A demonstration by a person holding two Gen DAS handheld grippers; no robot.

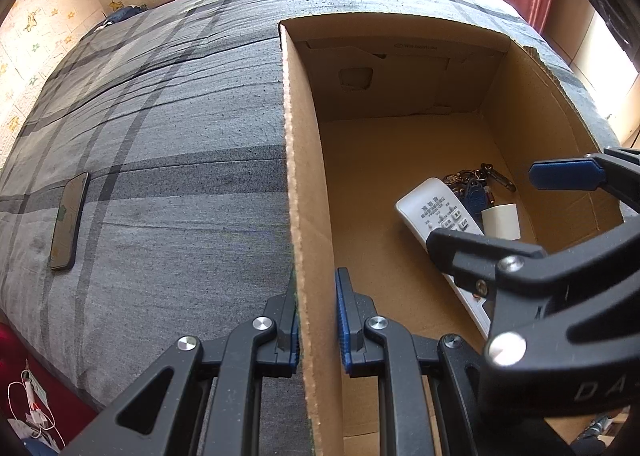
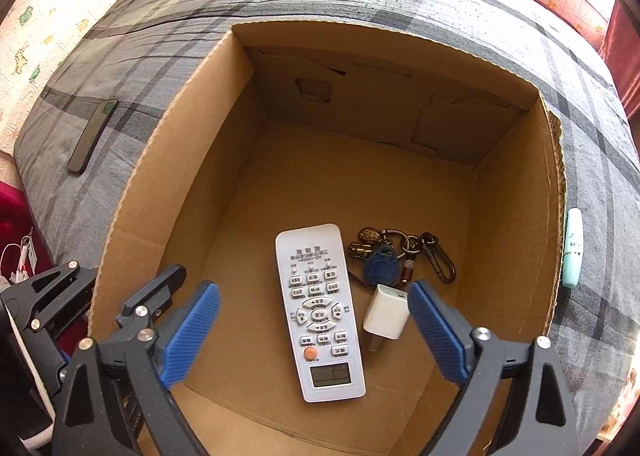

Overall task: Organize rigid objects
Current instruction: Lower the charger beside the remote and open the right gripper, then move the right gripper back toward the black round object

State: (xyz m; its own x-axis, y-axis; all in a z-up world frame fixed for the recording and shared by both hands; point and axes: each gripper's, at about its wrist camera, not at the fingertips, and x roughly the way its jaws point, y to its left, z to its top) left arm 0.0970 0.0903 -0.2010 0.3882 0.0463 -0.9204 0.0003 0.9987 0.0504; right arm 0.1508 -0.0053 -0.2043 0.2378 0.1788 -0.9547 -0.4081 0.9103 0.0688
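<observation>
Right hand-held gripper (image 2: 314, 330) spread wide over box (image 2: 554, 192), nothing pinched; next up, tube (image 2: 572, 248) lying lengthwise on bed (image 2: 600, 136), just past box's right wall, nearer right hand; left hand-held gripper (image 1: 318, 320) pinching box's left wall.

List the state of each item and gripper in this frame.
Cardboard box: open-topped, on the bed.
Remote: flat in box, buttons up.
Keys: in box.
Charger: in box, beside remote.
Phone: on bed, outside box.
Tube: outside box.
Left gripper: clamped on box wall.
Right gripper: open, empty.
</observation>
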